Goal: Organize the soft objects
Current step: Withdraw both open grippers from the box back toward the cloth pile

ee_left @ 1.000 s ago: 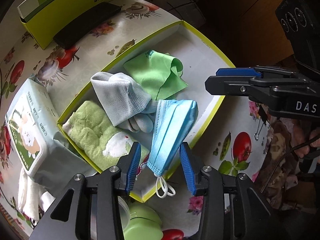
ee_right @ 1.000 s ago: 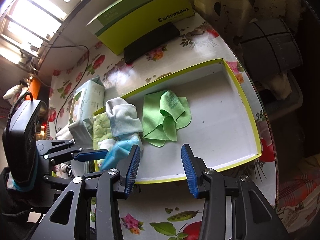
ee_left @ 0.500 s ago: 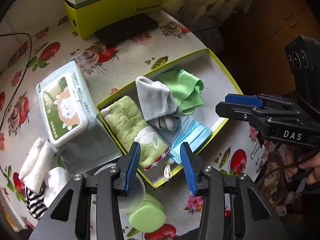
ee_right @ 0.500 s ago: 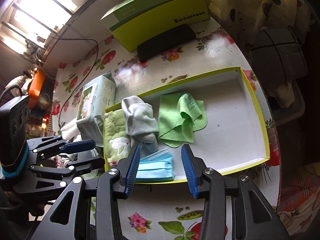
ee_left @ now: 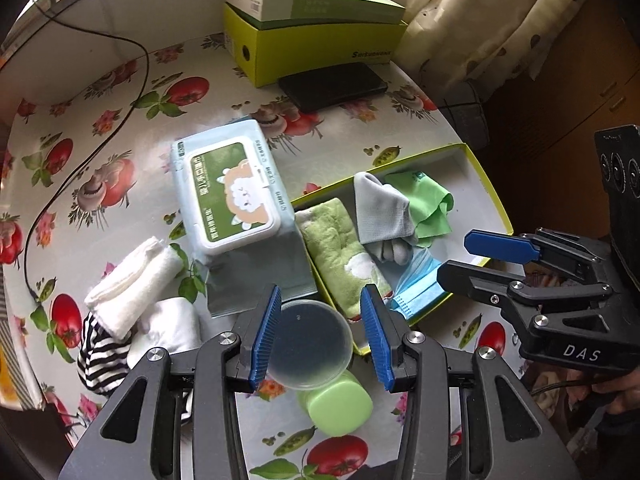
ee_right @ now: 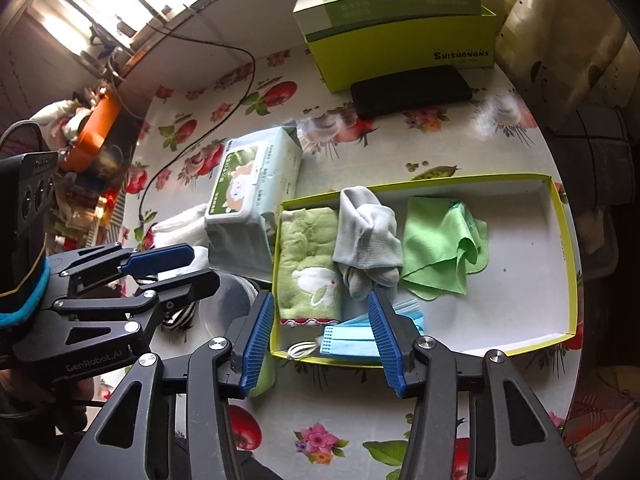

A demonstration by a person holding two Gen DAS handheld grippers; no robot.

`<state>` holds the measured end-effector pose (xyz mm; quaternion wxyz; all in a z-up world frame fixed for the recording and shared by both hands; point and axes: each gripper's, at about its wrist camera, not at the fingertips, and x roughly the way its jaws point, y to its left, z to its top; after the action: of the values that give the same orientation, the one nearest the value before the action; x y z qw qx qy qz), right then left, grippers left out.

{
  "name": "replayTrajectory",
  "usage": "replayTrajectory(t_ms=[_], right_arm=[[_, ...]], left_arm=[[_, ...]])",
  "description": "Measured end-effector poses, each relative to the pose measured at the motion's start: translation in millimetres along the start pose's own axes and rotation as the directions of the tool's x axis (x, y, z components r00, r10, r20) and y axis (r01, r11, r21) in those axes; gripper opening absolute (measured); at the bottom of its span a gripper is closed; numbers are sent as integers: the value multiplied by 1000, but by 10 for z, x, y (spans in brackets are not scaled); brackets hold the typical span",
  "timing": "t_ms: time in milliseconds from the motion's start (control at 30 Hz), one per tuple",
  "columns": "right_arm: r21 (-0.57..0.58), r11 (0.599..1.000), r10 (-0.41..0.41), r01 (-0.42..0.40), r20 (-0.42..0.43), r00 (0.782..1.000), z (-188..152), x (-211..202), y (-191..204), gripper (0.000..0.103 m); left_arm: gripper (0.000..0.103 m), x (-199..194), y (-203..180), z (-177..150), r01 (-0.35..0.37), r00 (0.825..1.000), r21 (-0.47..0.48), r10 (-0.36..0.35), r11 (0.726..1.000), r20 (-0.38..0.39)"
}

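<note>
Right wrist view: the pleated blue face mask (ee_right: 368,340) is laid in the yellow-rimmed cardboard tray (ee_right: 570,256), lower centre. Right tongs (ee_right: 320,340) are opening, empty; left tongs (ee_left: 320,336) are held open, empty. White folded cloth (ee_left: 132,280) at left is probably to be grasped next.

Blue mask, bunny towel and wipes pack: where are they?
Blue mask (ee_right: 352,338), right wrist view, on its pleated front.
Bunny towel (ee_right: 308,256), right wrist view, on its green middle.
Wipes pack (ee_left: 234,196), left wrist view, on its lid.

"DAS" on right gripper (ee_left: 532,268); "GenRobot.AI" on left gripper (ee_right: 176,268).
</note>
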<state>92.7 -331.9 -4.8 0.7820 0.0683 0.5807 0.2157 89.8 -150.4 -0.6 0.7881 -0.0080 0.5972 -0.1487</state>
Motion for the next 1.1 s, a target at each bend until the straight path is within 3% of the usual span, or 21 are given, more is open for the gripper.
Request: replayTrajectory(t_ms=[433,1100], right_arm=[[-135,991,-8,5,-18,1000,20,99,564,51],[-238,971,4,-23,-78,997,23,235,1044,52]], left_arm=[[43,-222,421,-252,-30,999,-131,35,991,40],[43,-322,804,-469,-65,995,-226,79,972,55]])
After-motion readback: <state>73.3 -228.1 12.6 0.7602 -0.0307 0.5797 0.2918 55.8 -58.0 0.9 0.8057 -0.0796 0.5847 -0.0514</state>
